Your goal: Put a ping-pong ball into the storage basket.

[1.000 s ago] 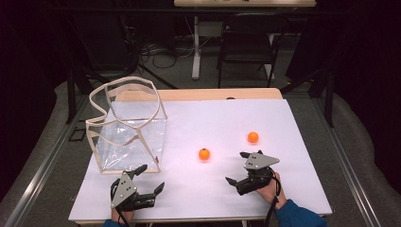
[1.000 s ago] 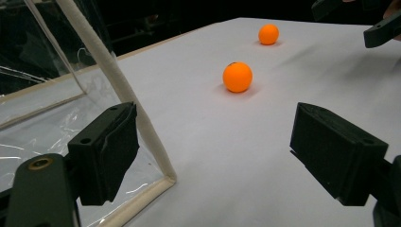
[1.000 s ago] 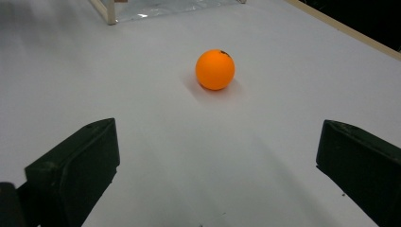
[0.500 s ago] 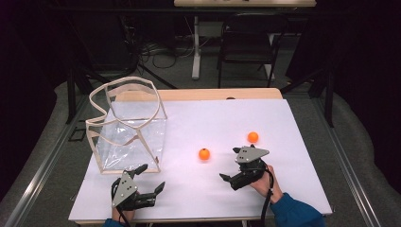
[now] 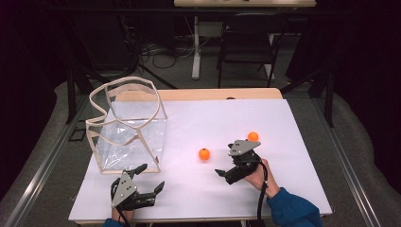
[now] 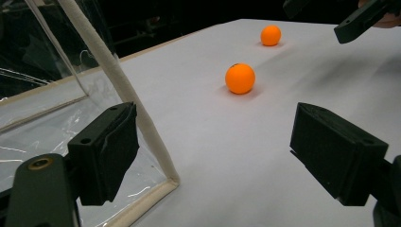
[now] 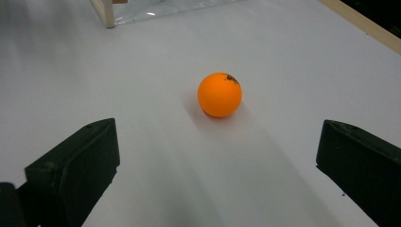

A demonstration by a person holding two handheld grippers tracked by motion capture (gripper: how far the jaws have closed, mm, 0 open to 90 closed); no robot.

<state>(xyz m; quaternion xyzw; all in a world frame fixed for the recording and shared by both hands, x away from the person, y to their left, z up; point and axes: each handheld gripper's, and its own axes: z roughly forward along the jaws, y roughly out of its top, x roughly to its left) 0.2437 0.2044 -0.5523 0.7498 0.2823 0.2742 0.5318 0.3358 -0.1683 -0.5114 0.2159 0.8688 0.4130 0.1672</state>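
Nothing picked up yet. Near small orange ball (image 5: 204,153) sitting on white surface (image 5: 293,123), just ahead of wide-open, empty right gripper (image 5: 227,173). Second small orange ball (image 5: 253,136) farther off. Left gripper (image 5: 150,178) open too, beside clear plastic box with pale frame (image 5: 126,125). Both balls left to grab.

Right gripper view: both jaws cut off by bottom edge, right one also by right edge; clear box (image 7: 142,9) cut by top edge, just a corner post + bit of film visible. Dark mark on near orange ball (image 7: 219,94) too small to read. Counter (image 7: 293,56) surface smeared w/ motion blur.

Left gripper view: other gripper (image 6: 364,16) cropped at top right, state not readable there. Box wall runs off left edge.

High view: left hand (image 5: 124,213) mostly hidden under its gripper, cut by bottom edge.
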